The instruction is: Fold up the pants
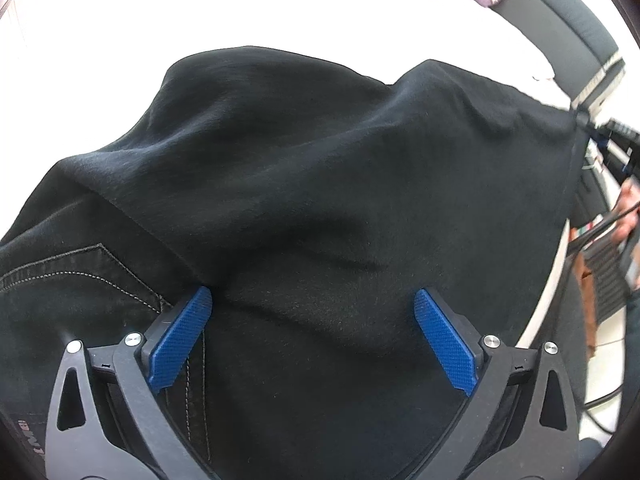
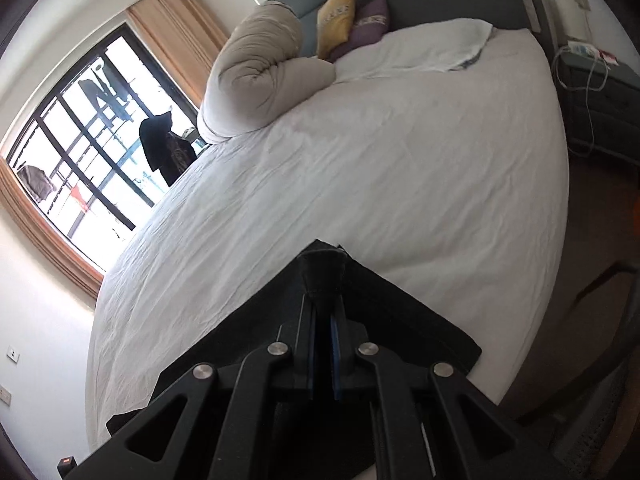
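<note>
Left wrist view: left gripper (image 1: 312,336) spread wide above black pants (image 1: 304,184), blue pads (image 1: 180,340) clear of the cloth, nothing between them. Pants fill the frame ahead; bed (image 1: 280,8) beyond is blown out white. Right wrist view: right gripper (image 2: 325,312) clamped on a pants corner (image 2: 322,268), cloth hiding its fingertips; remaining fabric trails underneath, cut off.

My left gripper (image 1: 312,320) points steeply down with its blue pads (image 1: 182,336) spread wide apart, gripping nothing. My right gripper (image 2: 324,312) angles downward, its jaws pinched nearly together on a fold of the black pants (image 2: 320,272), which bunches just past the fingertips.
</note>
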### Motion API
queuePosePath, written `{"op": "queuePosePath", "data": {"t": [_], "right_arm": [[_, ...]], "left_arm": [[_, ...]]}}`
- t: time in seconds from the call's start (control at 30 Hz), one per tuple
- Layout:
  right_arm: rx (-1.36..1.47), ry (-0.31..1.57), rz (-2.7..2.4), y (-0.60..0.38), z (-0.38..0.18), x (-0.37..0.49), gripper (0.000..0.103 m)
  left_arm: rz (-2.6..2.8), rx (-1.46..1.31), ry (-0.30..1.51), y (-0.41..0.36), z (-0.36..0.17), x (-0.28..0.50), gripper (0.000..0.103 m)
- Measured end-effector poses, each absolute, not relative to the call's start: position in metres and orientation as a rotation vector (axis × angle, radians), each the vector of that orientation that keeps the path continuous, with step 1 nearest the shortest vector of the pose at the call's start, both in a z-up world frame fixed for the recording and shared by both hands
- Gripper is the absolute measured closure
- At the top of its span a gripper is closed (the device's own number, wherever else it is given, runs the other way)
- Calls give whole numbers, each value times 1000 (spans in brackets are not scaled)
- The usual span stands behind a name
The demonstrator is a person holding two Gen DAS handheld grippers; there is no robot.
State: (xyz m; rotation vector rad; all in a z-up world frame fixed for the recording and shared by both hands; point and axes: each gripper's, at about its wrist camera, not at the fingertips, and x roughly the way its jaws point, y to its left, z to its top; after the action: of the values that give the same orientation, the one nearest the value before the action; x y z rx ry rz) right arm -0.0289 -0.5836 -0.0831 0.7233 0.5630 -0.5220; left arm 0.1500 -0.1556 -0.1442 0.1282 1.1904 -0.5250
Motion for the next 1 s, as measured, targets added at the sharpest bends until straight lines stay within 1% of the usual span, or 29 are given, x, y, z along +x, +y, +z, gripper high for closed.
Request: {"op": "queuePosePath", "data": {"t": [0.1,0.27,0.43,0.53,0.6,0.7,0.77,1.0], "right_arm": [[722,554,-470,-583,-72,-23,96],[521,581,-353,-562,-23,24,96],[540,588,-239,-576,9,72,97],[500,572,-218,-569,25,71,97],[501,561,-226,-568,25,60,97],[558,561,-275,-575,5,29,96],[624,565,-321,-584,-21,2,96],[928,688,-540,-626,-152,-66,97]], "left_arm": [[-527,118,1184,-158,-142,150,0],[-522,137,1175,-166,-144,143,0],[-535,68,1176,-160,-143,145,0],[-549,53,1173,-157,-144,144,0],[-548,80,1165,-155,-144,141,0],[-542,126,1150,-158,-145,136,0],[-535,142,1144,-162,-147,134,0],[-543,225,1155,-179,-148,128,0]]}}
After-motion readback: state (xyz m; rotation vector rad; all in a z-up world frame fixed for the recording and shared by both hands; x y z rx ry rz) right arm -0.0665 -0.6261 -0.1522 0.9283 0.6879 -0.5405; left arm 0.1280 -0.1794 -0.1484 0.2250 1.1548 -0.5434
